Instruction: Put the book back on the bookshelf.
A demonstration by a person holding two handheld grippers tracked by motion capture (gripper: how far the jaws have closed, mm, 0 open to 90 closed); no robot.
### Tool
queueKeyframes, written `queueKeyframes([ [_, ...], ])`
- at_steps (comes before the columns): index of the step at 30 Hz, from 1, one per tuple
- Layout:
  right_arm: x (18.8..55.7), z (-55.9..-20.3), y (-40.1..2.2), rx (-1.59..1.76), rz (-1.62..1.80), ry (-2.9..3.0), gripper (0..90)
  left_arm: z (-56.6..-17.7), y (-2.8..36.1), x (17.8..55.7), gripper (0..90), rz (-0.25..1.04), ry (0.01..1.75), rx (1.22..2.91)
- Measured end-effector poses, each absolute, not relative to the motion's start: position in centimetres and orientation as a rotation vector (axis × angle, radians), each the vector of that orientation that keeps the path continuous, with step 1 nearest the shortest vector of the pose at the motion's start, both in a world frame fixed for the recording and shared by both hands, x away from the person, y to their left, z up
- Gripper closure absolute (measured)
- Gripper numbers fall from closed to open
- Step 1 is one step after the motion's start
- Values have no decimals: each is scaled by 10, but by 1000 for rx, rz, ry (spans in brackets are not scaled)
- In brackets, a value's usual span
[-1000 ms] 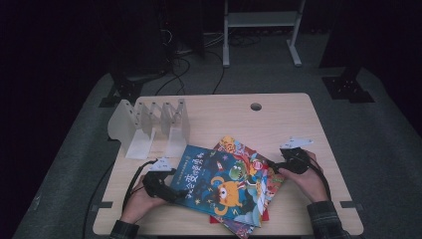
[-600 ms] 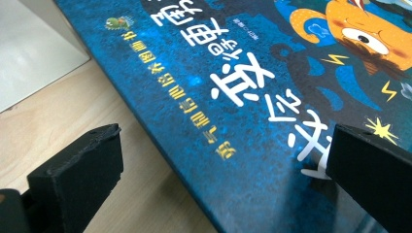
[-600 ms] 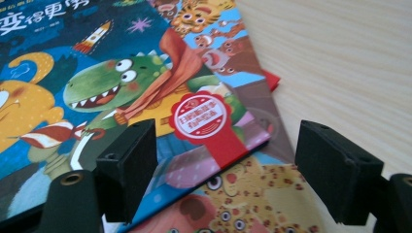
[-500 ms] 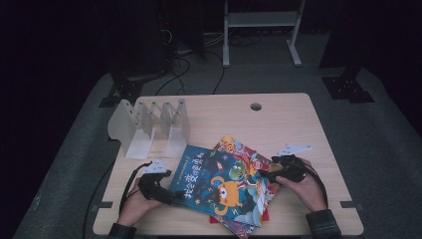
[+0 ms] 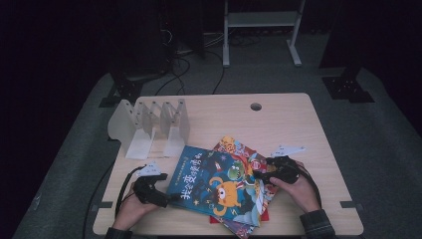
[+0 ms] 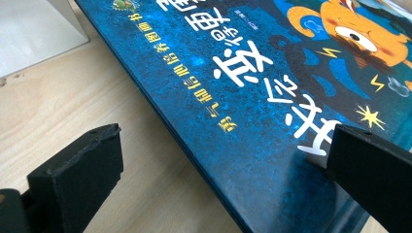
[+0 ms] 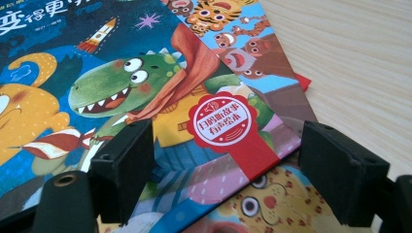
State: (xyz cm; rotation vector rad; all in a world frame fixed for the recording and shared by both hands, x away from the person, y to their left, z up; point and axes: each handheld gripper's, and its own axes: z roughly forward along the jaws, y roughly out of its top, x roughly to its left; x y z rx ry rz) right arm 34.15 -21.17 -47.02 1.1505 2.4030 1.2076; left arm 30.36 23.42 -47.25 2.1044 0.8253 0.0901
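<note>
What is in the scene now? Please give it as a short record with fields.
surface: wooden table
top book: blue picture book, lying flat on a pile of other picture books
rack: white folding rack, standing at the table's far left, holding no books
left claw: open, at the blue book's left edge, one jaw over the cover, one over the table
right claw: open, jaws either side of the blue book's right corner, just been opening
grip: neither claw presses on a book

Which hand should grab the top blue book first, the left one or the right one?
Probably the left. The left gripper has open jaws straddling the edge of the blue book, one jaw over its cover. The right gripper, also open, sits over that book's far corner.
</note>
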Motion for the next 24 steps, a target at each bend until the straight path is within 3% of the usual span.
queueKeyframes([
  [24, 334, -467, -191, 1059, 1203, 2448, 223, -484, 227, 304, 0, -158, 837, 2074],
])
